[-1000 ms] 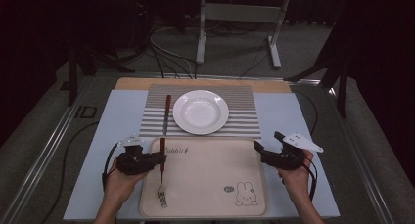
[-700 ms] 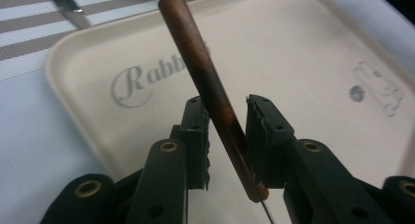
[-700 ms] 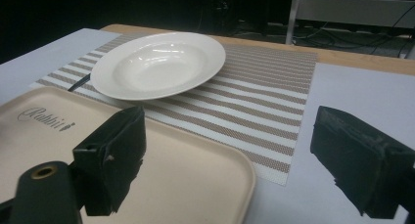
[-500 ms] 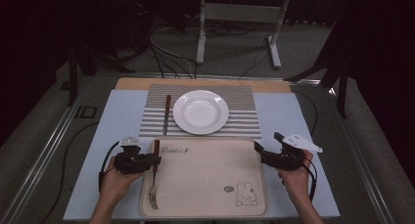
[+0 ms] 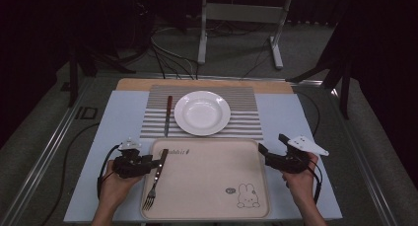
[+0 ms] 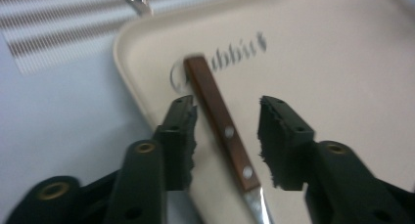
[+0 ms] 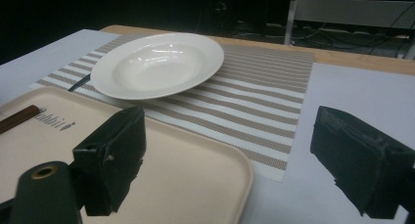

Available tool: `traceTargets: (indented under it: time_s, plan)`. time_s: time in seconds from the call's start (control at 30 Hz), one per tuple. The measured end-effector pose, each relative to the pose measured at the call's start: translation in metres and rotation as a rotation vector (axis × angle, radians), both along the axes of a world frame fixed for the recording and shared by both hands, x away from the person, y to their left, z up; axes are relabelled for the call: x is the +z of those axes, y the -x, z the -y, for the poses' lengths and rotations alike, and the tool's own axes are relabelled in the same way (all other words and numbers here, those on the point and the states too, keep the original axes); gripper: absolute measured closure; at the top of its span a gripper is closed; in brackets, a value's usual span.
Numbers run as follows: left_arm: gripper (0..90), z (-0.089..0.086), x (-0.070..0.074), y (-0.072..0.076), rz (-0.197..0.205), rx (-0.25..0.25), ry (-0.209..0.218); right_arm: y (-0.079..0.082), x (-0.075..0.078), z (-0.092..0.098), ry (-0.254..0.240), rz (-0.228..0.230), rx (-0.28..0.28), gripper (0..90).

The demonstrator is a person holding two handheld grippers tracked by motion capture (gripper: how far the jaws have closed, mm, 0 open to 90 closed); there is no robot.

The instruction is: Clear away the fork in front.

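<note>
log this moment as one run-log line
left gripper: jaws just opening, fork handle between, pads clear | fork: on tray left edge | right gripper: open, empty, by tray's right edge

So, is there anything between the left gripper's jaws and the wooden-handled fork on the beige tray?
Nothing visible stands between them. The left gripper has just been opening its jaws, and the wooden-handled metal fork lies between them on the left edge of the beige plastic tray, with a clear gap on each side of the handle.

White plate [image 5: 202,112] on striped placemat [image 5: 241,125]
</note>
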State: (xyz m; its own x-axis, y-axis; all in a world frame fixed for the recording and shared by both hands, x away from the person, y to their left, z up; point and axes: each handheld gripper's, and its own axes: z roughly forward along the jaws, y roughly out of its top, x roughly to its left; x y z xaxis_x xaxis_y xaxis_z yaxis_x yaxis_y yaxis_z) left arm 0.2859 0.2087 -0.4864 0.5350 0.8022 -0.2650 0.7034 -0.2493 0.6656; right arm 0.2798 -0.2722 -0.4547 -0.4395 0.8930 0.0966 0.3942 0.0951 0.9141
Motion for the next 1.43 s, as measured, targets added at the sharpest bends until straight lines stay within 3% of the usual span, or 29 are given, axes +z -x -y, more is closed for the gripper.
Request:
traceTargets:
  time_s: [0.4, 0.53, 0.57, 0.7, 0.9, 1.17, 1.43]
  plan:
    - [36.5, -0.012, 0.029, 0.011, 0.234, 0.083, 0.108, 0.009, -0.004, 0.006, 0.005, -0.013, -0.006, 13.3]
    - [24.5, -0.011, 0.040, 0.015, 0.314, 0.132, 0.099, 0.012, -0.006, 0.008, 0.005, -0.020, -0.009, 13.2]
    - [17.7, -0.011, 0.042, 0.016, 0.331, 0.144, 0.094, 0.014, -0.006, 0.010, 0.004, -0.022, -0.012, 13.1]
    - [12.5, -0.012, 0.051, 0.020, 0.388, 0.181, 0.092, 0.018, -0.008, 0.014, 0.005, -0.025, -0.017, 12.8]
    - [7.3, -0.019, 0.060, 0.024, 0.436, 0.249, 0.069, 0.026, -0.012, 0.021, 0.010, -0.022, -0.017, 12.3]
    - [2.6, -0.030, 0.060, 0.026, 0.463, 0.306, 0.073, 0.037, -0.013, 0.031, 0.001, 0.007, -0.030, 12.1]
    - [0.2, -0.037, 0.057, 0.028, 0.469, 0.325, 0.068, 0.040, -0.016, 0.035, -0.006, 0.012, -0.043, 12.1]
